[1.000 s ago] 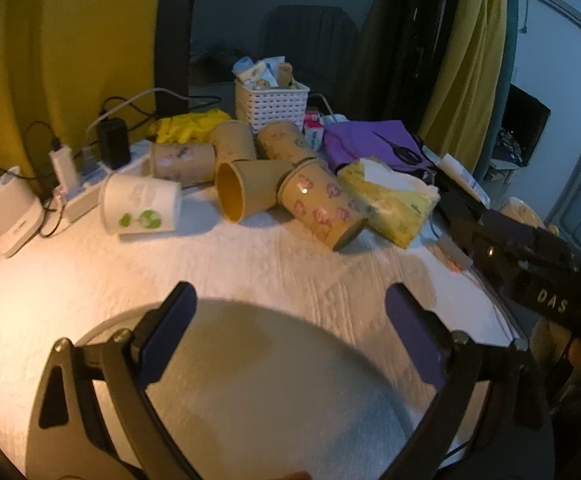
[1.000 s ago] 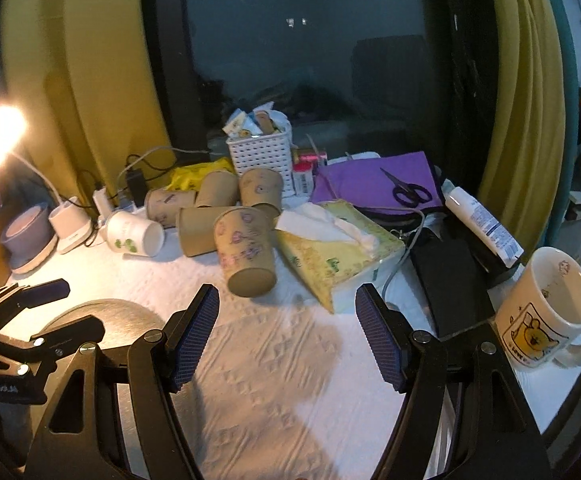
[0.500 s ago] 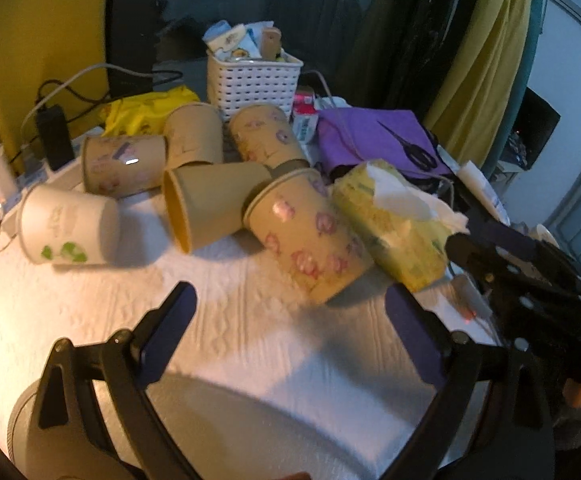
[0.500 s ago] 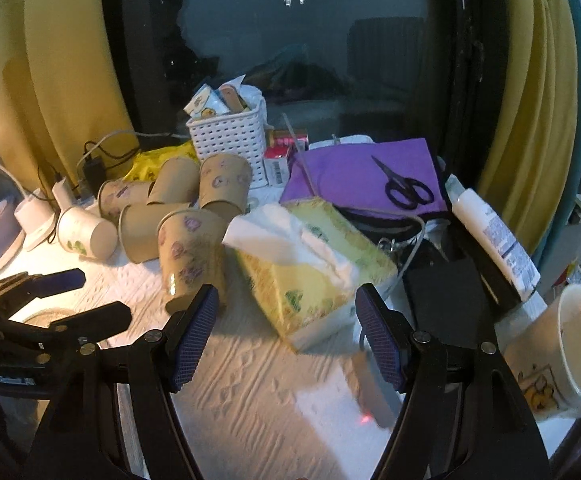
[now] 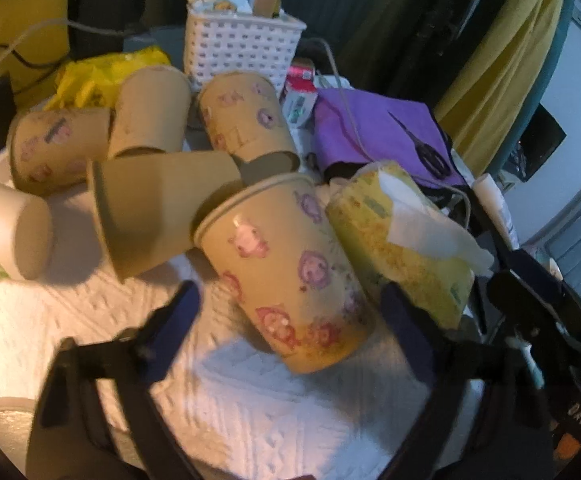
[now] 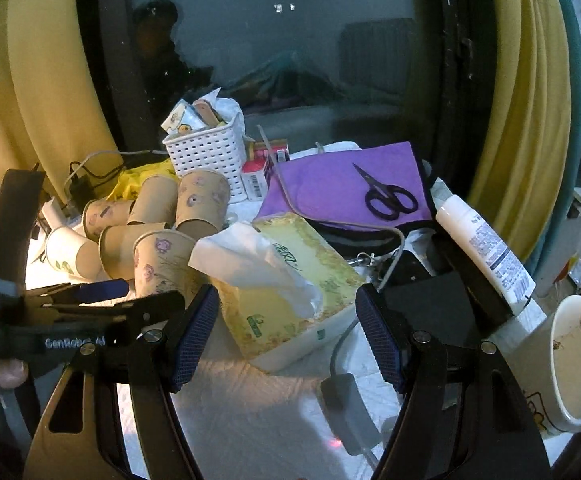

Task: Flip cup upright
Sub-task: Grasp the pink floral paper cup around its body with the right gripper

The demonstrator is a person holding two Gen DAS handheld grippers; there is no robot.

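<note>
A yellow paper cup with pink and purple cartoon prints (image 5: 286,276) stands upside down and tilted on the white cloth, leaning against the cups behind it; it also shows in the right wrist view (image 6: 162,264). My left gripper (image 5: 290,324) is open, its jaws on either side of this cup's lower end, not touching. Several more paper cups lie in a pile behind, among them a plain tan one on its side (image 5: 158,208) and a white one (image 5: 6,236). My right gripper (image 6: 286,336) is open and empty, over the tissue box (image 6: 286,276).
The tissue box (image 5: 402,240) sits right beside the cup. A white basket (image 5: 242,48), purple cloth with scissors (image 6: 386,196), a lotion tube (image 6: 486,248), a white mug (image 6: 570,364), a charger and cables crowd the table. A window and yellow curtains stand behind.
Both grippers have moved forward. My left gripper has closed in on the printed cup, whose lower end now lies between its open jaws. My right gripper has come up to the tissue box.
</note>
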